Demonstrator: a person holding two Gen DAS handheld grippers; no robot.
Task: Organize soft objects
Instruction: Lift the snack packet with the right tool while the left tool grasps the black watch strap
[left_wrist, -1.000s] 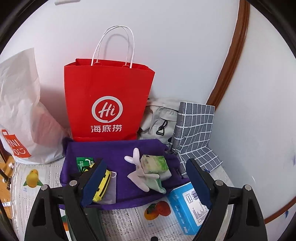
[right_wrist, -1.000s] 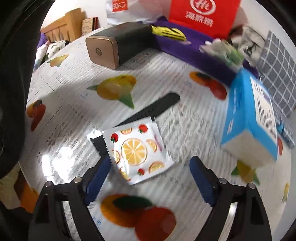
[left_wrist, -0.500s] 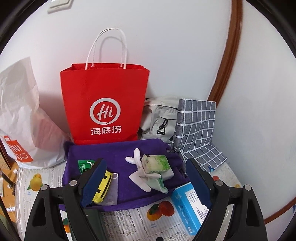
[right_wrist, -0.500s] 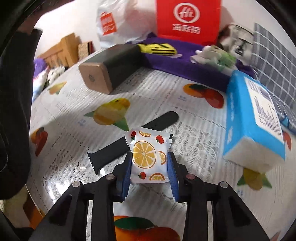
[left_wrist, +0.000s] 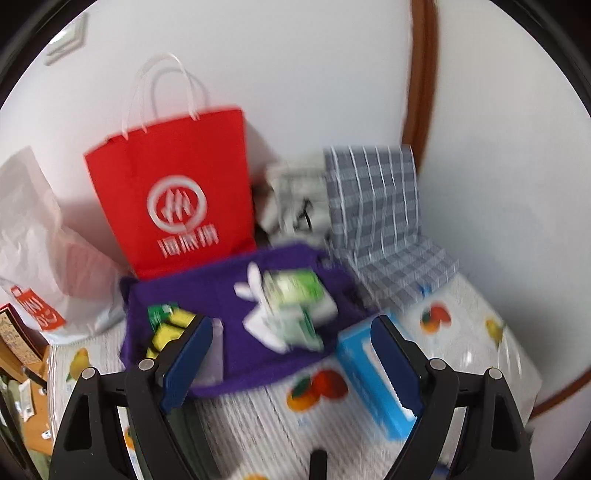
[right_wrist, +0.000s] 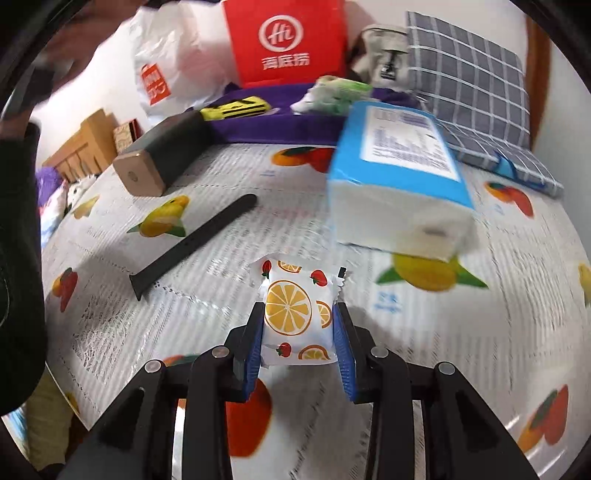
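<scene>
My right gripper (right_wrist: 298, 314) is shut on a white snack packet printed with orange slices (right_wrist: 291, 291), held above the fruit-print tablecloth (right_wrist: 406, 332). A blue and white tissue pack (right_wrist: 399, 155) lies just ahead of it to the right. Behind that lies a purple cloth (right_wrist: 280, 125) bearing green and white packs (right_wrist: 336, 92) and a yellow item (right_wrist: 236, 107). My left gripper (left_wrist: 291, 325) hangs open over the near edge of the purple cloth (left_wrist: 221, 288), with nothing between its fingers. The green and white packs (left_wrist: 291, 295) sit ahead of it, the blue tissue pack (left_wrist: 369, 376) by its right finger.
A red paper bag (left_wrist: 173, 192), a white plastic bag (left_wrist: 33, 240), a grey pouch (left_wrist: 295, 199) and a grey checked cloth (left_wrist: 376, 199) stand along the wall. A black strap (right_wrist: 195, 240) and a dark box with a tan end (right_wrist: 162, 155) lie left of the packet.
My right gripper closed on the orange-slice packet and carried it off the black strap toward the tissue pack. The left gripper stayed open, rolled and shifted along the purple cloth.
</scene>
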